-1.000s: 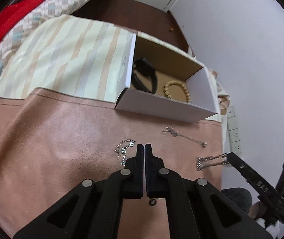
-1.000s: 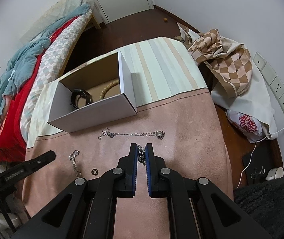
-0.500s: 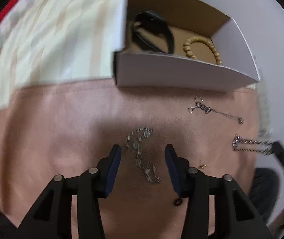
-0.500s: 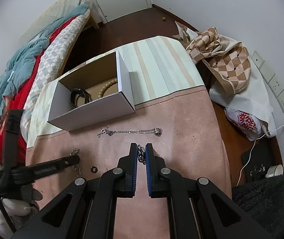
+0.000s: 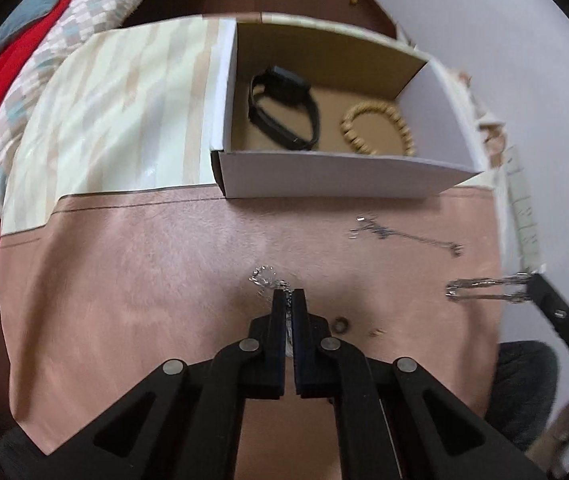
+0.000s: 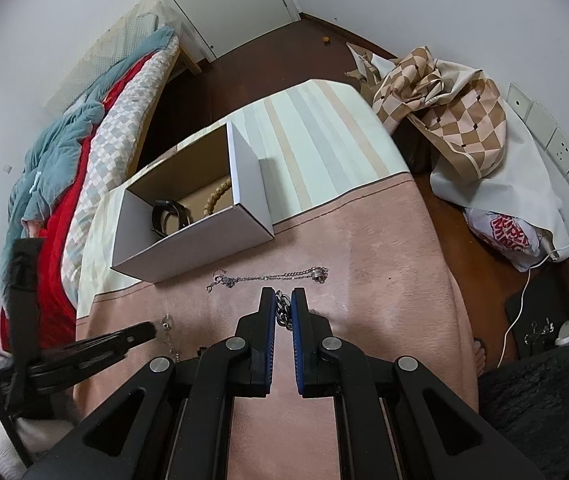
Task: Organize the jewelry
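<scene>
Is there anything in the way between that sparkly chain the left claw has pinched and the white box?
Nothing visible blocks it. The left gripper is shut on the sparkly chain, and only bare pink cloth lies between it and the white box, whose top is open.

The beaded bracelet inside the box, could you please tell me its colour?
The beaded bracelet is light tan, like pale wood; the left wrist view shows it best.

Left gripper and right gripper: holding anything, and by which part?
Left gripper: jaws shut on the sparkly bracelet, pinched partway along, one end lying beyond the tips. Right gripper: shut on the heavy silver chain, gripped mid-length.
</scene>
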